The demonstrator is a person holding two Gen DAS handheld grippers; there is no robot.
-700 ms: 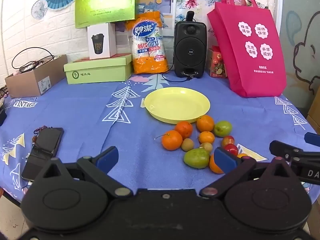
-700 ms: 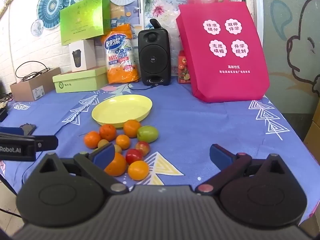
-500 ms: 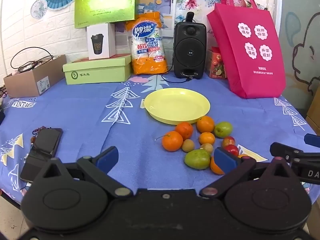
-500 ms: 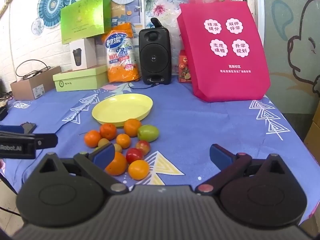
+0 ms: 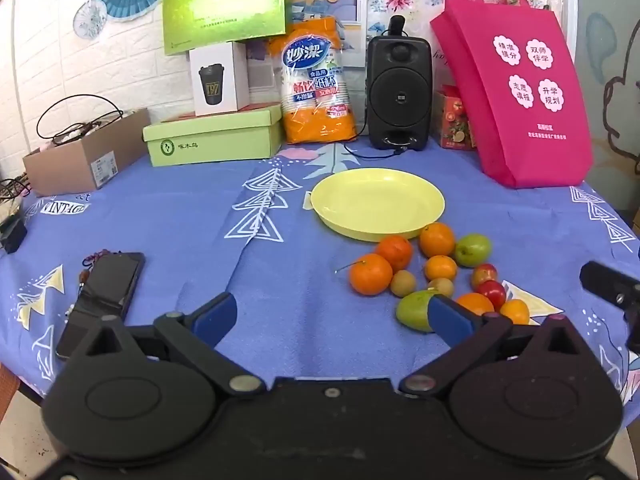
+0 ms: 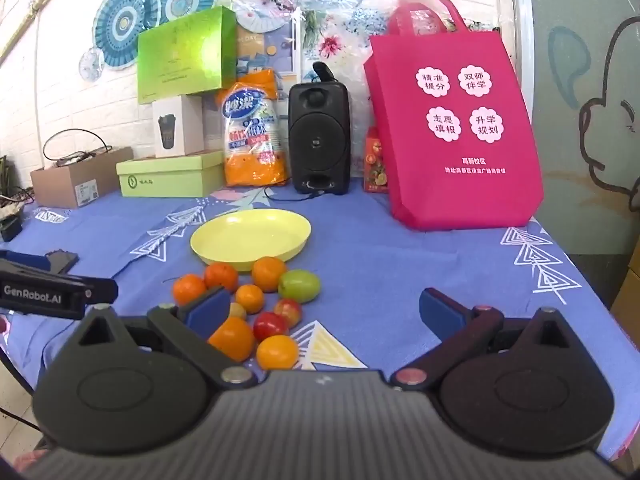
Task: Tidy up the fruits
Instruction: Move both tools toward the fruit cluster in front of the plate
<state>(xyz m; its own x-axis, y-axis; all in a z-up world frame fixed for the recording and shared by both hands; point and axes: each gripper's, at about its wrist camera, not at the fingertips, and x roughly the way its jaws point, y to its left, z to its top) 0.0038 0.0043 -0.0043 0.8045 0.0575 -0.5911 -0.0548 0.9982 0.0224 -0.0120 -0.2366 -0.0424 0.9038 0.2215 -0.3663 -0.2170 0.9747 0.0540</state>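
An empty yellow plate [image 5: 378,204] [image 6: 251,238] sits mid-table. In front of it lies a loose pile of fruit: several oranges [image 5: 370,273] [image 6: 269,273], a green apple [image 5: 473,249] [image 6: 299,285], a green mango [image 5: 414,312], small kiwis [image 5: 403,283] and red fruits [image 5: 492,293] [image 6: 271,325]. My left gripper [image 5: 332,316] hovers open over the near table, the fruit just ahead to its right. My right gripper [image 6: 324,312] is open too, its left finger in front of the pile. Nothing is between either pair of fingers.
A phone [image 5: 102,300] lies near the front left edge. Along the back stand a pink bag [image 5: 516,96], a black speaker [image 5: 399,94], a pack of paper cups [image 5: 316,84], green boxes [image 5: 214,136] and a cardboard box [image 5: 86,152].
Both views have drifted slightly; the scene sits a little lower in the right wrist frame. The fruit and plate have not moved, and both grippers stay open.
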